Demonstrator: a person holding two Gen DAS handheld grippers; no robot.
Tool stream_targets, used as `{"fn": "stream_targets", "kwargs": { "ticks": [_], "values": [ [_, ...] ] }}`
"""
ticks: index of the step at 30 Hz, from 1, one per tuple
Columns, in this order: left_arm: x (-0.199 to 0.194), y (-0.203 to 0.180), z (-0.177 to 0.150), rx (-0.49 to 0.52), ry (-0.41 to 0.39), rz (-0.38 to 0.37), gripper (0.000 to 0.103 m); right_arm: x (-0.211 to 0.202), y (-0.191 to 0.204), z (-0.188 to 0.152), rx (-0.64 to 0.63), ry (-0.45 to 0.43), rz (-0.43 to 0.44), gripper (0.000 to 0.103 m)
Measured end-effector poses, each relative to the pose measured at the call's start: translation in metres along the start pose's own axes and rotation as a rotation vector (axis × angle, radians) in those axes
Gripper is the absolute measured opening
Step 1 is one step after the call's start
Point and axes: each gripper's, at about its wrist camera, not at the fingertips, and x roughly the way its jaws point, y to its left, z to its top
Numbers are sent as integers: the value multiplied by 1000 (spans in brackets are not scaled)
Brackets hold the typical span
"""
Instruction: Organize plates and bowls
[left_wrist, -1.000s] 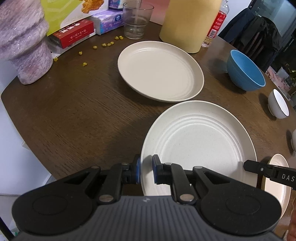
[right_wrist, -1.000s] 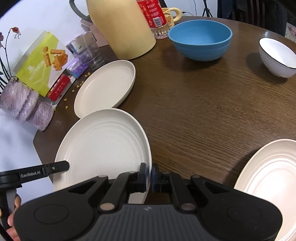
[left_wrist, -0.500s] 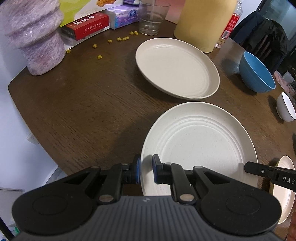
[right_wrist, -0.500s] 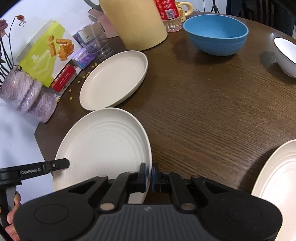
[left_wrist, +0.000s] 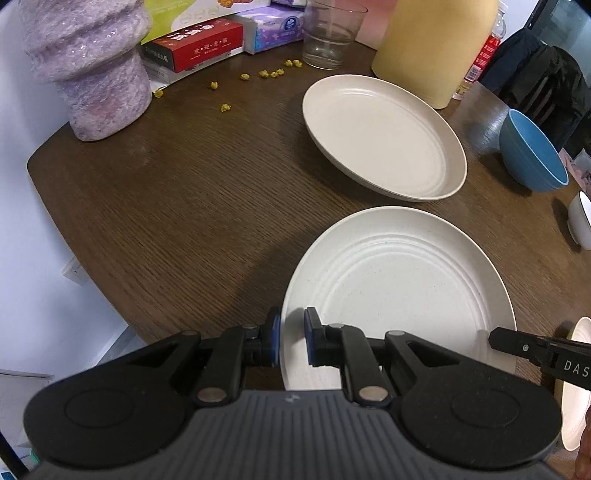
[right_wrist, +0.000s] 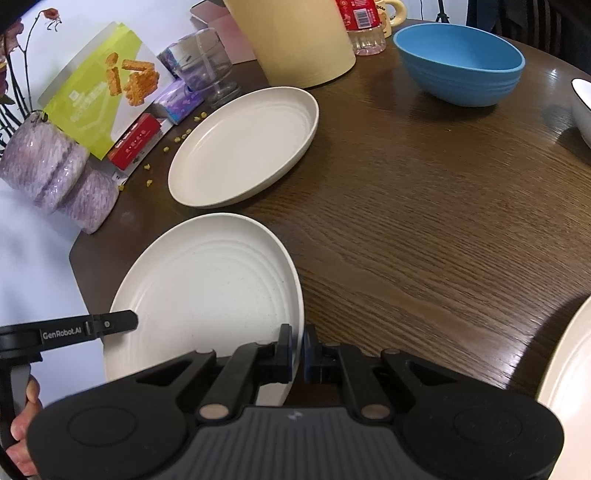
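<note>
A ribbed cream plate hangs just over the dark wooden table, casting a shadow below it. My left gripper is shut on its left rim. My right gripper is shut on the opposite rim, and one of its fingers shows at the plate's right edge. Just beyond lies a second cream plate. Farther right stand a blue bowl and a white bowl. A third cream plate sits at the near right.
A purple vase, a red box, a glass and a tall yellow jug line the far side. Yellow crumbs lie scattered near the glass. The table's rounded edge falls away at the left.
Both grippers have carried the ribbed plate forward toward the second cream plate and slightly down; the vase, boxes and jug now look nearer. Both grips are unchanged.
</note>
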Motion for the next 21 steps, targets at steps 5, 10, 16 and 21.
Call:
{"fn": "stream_targets", "kwargs": {
  "ticks": [5,10,16,21],
  "values": [
    [2,3,1,-6,-3,3,14,3,2,2,-8,-1,-1,6],
    [5,7,2,-9,-2,3,14,6,4,3,-15,2,-1,6],
    [9,13,3,-20,3,4,14,9,6,3,-28,10,-6,6],
    [13,15,2,-20,5,3,14,12,7,2,-38,13,-13,6]
  ]
}}
